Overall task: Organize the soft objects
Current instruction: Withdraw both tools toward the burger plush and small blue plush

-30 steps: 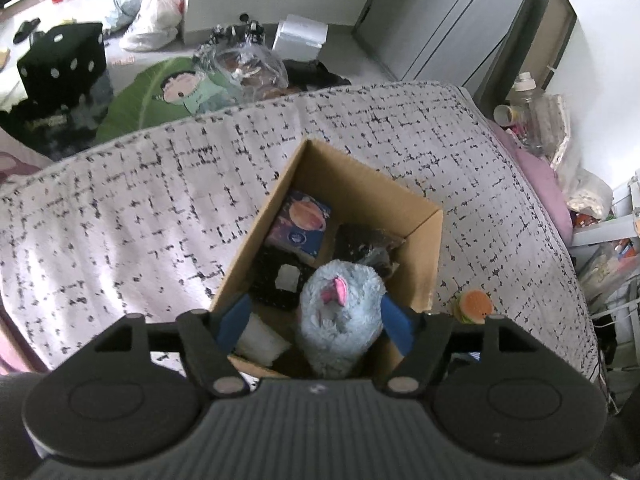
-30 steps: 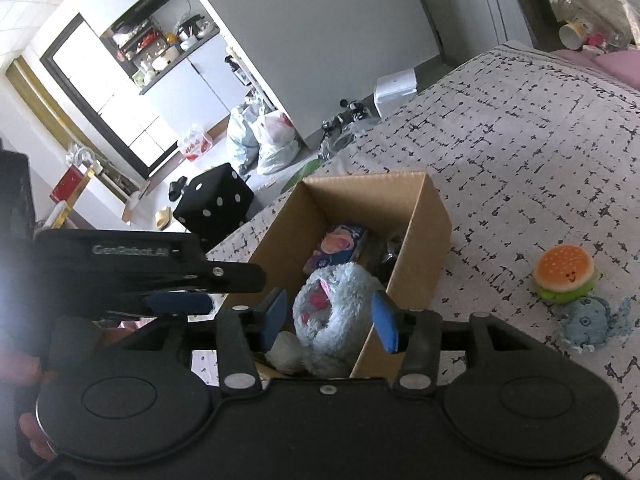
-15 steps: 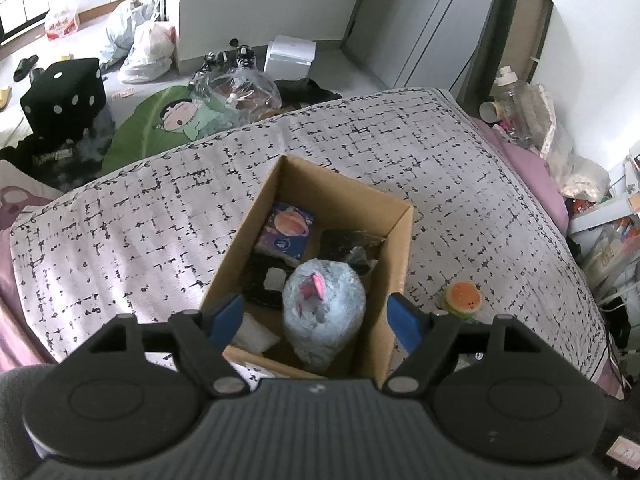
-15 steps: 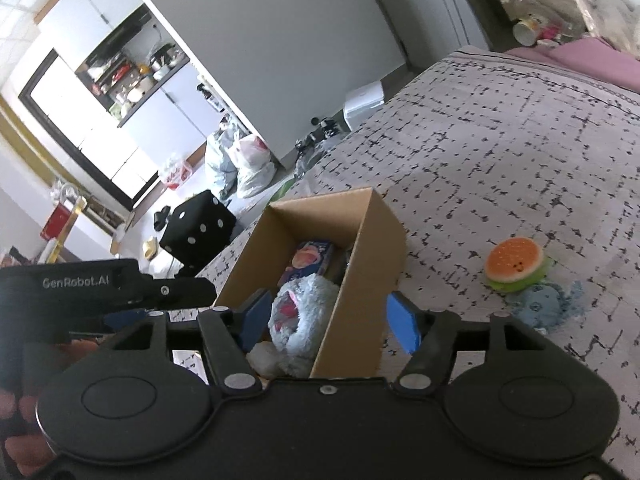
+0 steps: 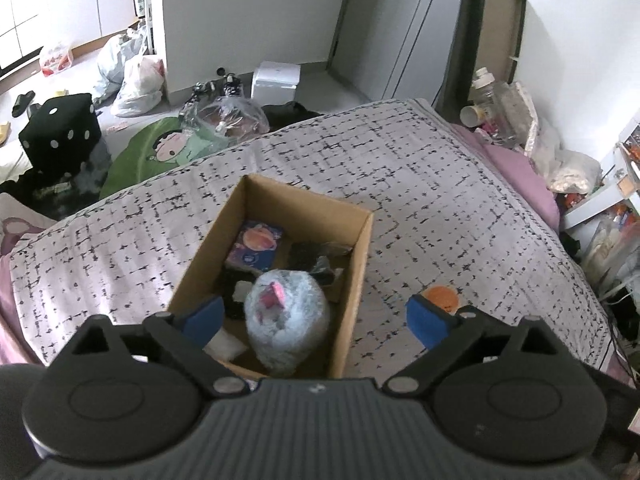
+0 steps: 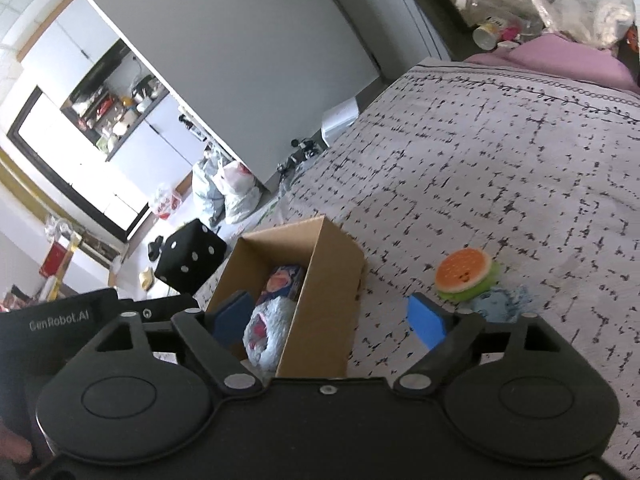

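Left wrist view: bed (image 5: 420,184) w/ grey-white black-dash cover fills most of frame. Cardboard box (image 5: 360,264) sits on bed, roughly mid-cover, top open. Inside box: fluffy pale-blue plush (image 5: 286,322) w/ pink patch on top, at near end of box, touching nothing but box contents; purple packet (image 5: 256,246) w/ orange planet print at far end of box; dark wrapped items beside packet, white bit at near-left corner. Packet text too small to read.

Left tongs (image 5: 316,318) spread wide, blue pads well apart, holding nothing; they hang above near end of box, plush between pads but clear of both. Right pad sits outside box's right wall.

Right wrist view: right tongs (image 6: 330,320) also spread wide, empty, straddling box's (image 6: 332,280) right wall. Left unit's black body shows at left of box, printed "GenRobot.AI". Burger plush (image 6: 466,274) (orange bun, green edge) lies on bed cover right of box, apart from it; small blue plush (image 6: 500,306) touches burger's near side, partly behind right pad. In left wrist view burger (image 5: 442,298) peeks out just past right pad.

Off bed, beyond box: black dice-pattern cube (image 5: 60,136) on floor, green cartoon cushion (image 5: 160,152), plastic bags (image 5: 128,80).
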Action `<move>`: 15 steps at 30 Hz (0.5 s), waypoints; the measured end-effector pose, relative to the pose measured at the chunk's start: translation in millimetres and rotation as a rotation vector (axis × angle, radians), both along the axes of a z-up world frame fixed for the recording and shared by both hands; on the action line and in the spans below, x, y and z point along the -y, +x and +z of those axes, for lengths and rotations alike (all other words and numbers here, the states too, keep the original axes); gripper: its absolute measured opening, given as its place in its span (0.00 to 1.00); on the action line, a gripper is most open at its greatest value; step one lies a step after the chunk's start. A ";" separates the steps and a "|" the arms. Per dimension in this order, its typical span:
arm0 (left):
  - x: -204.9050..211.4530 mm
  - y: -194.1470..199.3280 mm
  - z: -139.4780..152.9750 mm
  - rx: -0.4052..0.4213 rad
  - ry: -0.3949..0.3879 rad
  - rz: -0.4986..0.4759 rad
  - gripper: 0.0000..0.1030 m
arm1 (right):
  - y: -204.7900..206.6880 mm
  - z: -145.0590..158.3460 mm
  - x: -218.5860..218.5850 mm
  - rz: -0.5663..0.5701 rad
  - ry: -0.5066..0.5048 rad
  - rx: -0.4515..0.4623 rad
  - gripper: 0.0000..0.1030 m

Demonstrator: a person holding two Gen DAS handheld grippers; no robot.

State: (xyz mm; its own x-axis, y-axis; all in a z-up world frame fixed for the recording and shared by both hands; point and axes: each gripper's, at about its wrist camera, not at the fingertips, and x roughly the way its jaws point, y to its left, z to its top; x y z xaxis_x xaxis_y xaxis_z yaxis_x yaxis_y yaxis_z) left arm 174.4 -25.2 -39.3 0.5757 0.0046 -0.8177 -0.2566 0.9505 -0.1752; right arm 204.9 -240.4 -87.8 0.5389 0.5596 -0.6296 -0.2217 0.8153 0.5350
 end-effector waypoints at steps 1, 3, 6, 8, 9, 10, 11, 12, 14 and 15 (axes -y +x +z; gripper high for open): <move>3.8 0.2 0.6 0.005 0.005 -0.004 0.99 | 0.5 0.3 4.2 -0.009 0.003 -0.002 0.86; 11.5 0.2 1.9 0.015 0.017 -0.012 1.00 | 2.0 0.0 13.5 -0.030 0.013 -0.008 0.88; 18.9 0.2 1.6 0.027 0.003 -0.016 1.00 | 4.4 -1.2 24.9 -0.060 0.023 -0.021 0.89; 24.4 1.3 0.6 0.028 0.000 -0.019 1.00 | 5.6 -2.6 31.3 -0.070 0.030 -0.031 0.91; 27.3 1.8 -0.3 0.028 0.001 -0.023 1.00 | 5.7 -3.1 33.4 -0.068 0.029 -0.034 0.92; 30.7 2.3 -1.2 0.029 0.002 -0.028 1.00 | 5.9 -3.5 34.6 -0.064 0.026 -0.036 0.95; 33.4 2.7 -1.9 0.029 0.003 -0.028 1.00 | 5.6 -3.4 36.3 -0.068 0.022 -0.035 0.95; 35.8 3.2 -3.0 0.028 0.003 -0.031 1.00 | 5.5 -3.3 38.7 -0.074 0.021 -0.032 0.96; 41.0 4.6 -5.5 0.025 0.001 -0.041 1.00 | 5.7 -3.5 44.4 -0.089 0.022 -0.032 0.99; 44.1 5.2 -6.6 0.025 0.008 -0.045 1.00 | 5.3 -3.4 47.4 -0.095 0.023 -0.032 1.00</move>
